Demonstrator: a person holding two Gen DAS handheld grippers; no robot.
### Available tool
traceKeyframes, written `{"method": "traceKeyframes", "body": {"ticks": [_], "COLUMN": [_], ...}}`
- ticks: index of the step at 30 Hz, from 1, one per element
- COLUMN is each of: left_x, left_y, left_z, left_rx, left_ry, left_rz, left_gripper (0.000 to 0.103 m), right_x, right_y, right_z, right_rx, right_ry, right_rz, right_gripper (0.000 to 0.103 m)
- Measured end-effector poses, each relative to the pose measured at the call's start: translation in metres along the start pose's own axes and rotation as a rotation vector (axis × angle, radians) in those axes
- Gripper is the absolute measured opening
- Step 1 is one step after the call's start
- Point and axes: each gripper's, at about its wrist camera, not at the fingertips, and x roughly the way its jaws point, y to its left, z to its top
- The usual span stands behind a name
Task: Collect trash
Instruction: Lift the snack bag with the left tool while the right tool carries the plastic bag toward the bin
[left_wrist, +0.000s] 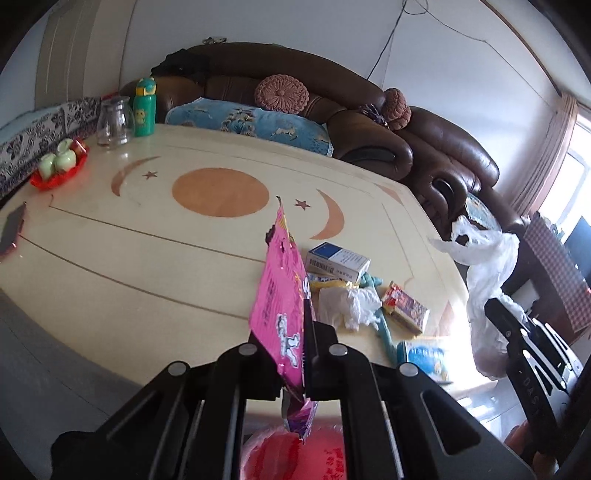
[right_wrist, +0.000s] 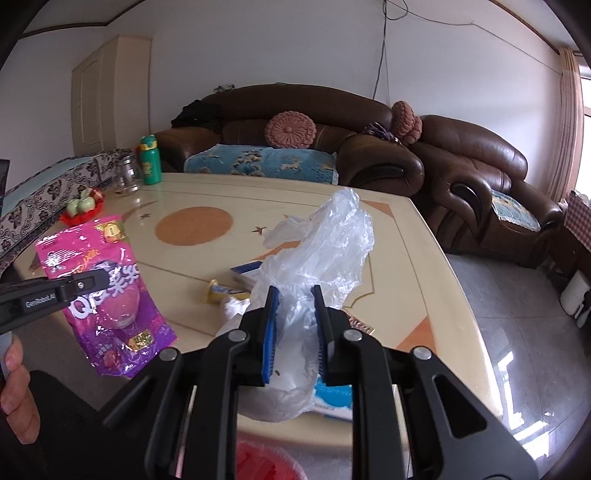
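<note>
left gripper (left_wrist: 291, 347) clamps pink snack bag (left_wrist: 280, 295) | right gripper (right_wrist: 293, 328) pinches clear plastic bag (right_wrist: 317, 243) | risk — thin film slips free, drops beside red bin (right_wrist: 258, 461) below

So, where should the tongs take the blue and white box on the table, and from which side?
Grip the blue and white box across its two long side faces, coming from above. It lies flat on the table, so those narrow parallel faces fit between the tongs. Its far end looks clear; a yellow wrapper crowds its near edge.
</note>
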Motion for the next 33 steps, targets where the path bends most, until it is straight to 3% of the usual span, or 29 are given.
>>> {"method": "traceKeyframes", "body": {"ticks": [17,33], "left_x": [-0.071,-0.09], "left_y": [-0.014,-0.038], "left_z": [-0.048,-0.096], "left_rx": [0.126,0.219], "left_ry": [0.0,0.052], "left_rz": [-0.009,-0.025], "left_gripper": [0.008,0.008], "right_x": [-0.081,-0.118], "right_y": [0.025,0.029], "right_z": [-0.032,-0.067], "right_rx": [0.003,0.013], "right_ry": [0.02,0.075], "right_rz": [0.036,0.036], "right_gripper": [0.018,0.018]}}
